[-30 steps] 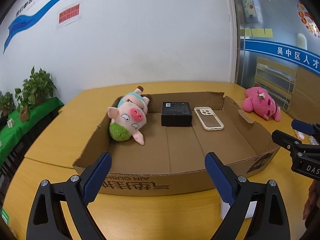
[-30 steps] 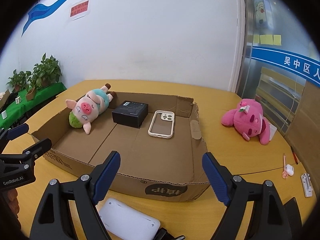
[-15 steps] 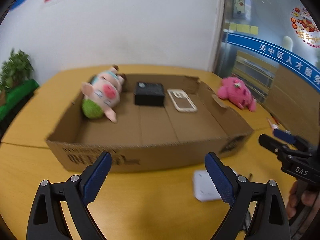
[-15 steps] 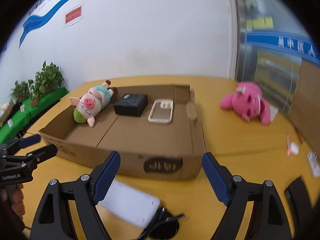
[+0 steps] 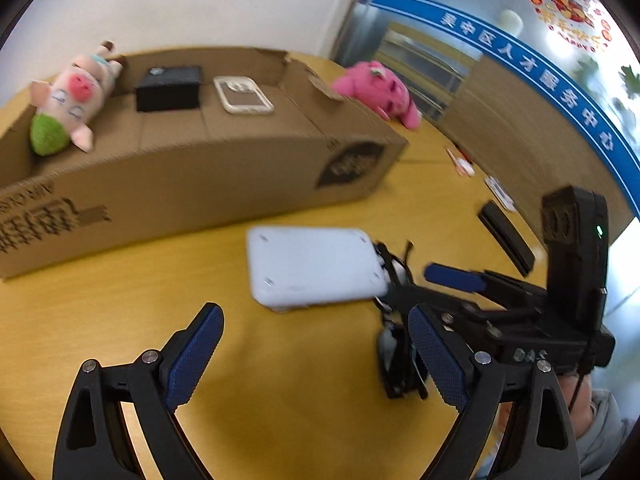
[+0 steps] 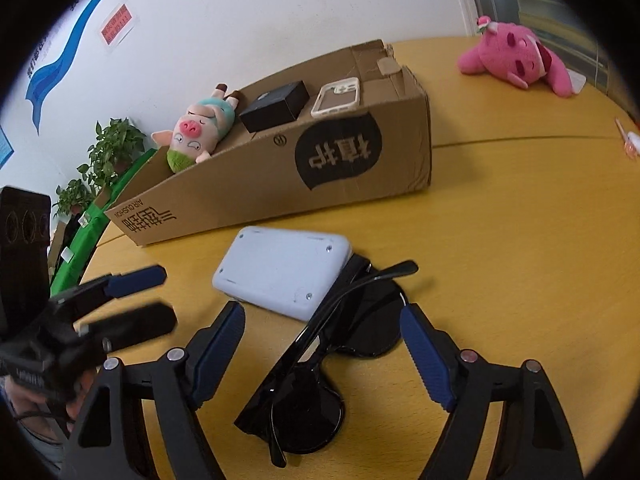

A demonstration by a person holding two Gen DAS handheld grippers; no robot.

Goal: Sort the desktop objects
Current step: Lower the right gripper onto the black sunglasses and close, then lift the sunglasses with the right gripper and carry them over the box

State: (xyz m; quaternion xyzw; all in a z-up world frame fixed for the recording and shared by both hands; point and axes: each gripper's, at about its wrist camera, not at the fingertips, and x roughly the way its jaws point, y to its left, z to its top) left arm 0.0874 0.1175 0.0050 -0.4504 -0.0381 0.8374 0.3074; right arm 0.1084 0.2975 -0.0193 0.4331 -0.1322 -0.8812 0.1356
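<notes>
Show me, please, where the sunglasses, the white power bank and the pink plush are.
sunglasses [image 6: 360, 316], right wrist view, on the far lens.
white power bank [image 6: 280, 270], right wrist view, on its flat top face.
pink plush [image 6: 516, 56], right wrist view, on its head.

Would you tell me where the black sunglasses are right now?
In the right wrist view, the sunglasses lie on the table between the right gripper fingers, against the white box.

Box long side, left of the frame: cardboard box [image 6: 360, 160] is showing "AIR CUSHION".
Box end, middle of the frame: black badge [image 6: 338, 152] is carrying two Chinese characters, upside down.
</notes>
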